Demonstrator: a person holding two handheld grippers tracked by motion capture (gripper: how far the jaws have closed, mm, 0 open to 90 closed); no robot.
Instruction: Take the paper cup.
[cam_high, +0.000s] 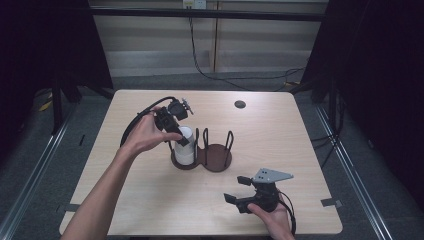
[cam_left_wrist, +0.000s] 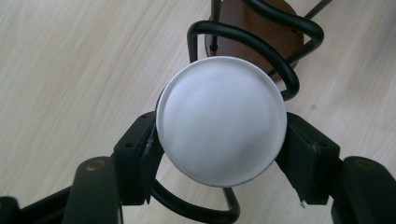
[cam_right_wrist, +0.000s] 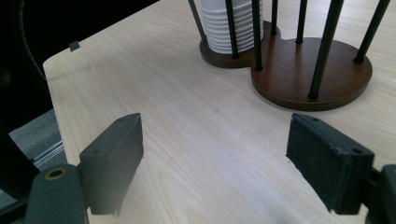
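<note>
Cup stack (cam_left_wrist: 221, 120) sits in rack (cam_high: 214, 159) left bay on surface (cam_high: 150, 200); left tongs (cam_left_wrist: 219, 149) clamped on top cup. Lift straight up, clear of posts. Right tongs (cam_right_wrist: 233, 163) open, empty.

Light wood-grain table (cam_high: 150, 200) with rounded corners, a dark round grommet (cam_high: 240, 104) near its far edge, a brown double-disc wooden holder (cam_high: 215, 159) with black wire uprights standing near its middle, strips of grey tape (cam_high: 331, 202) at its side edges
</note>
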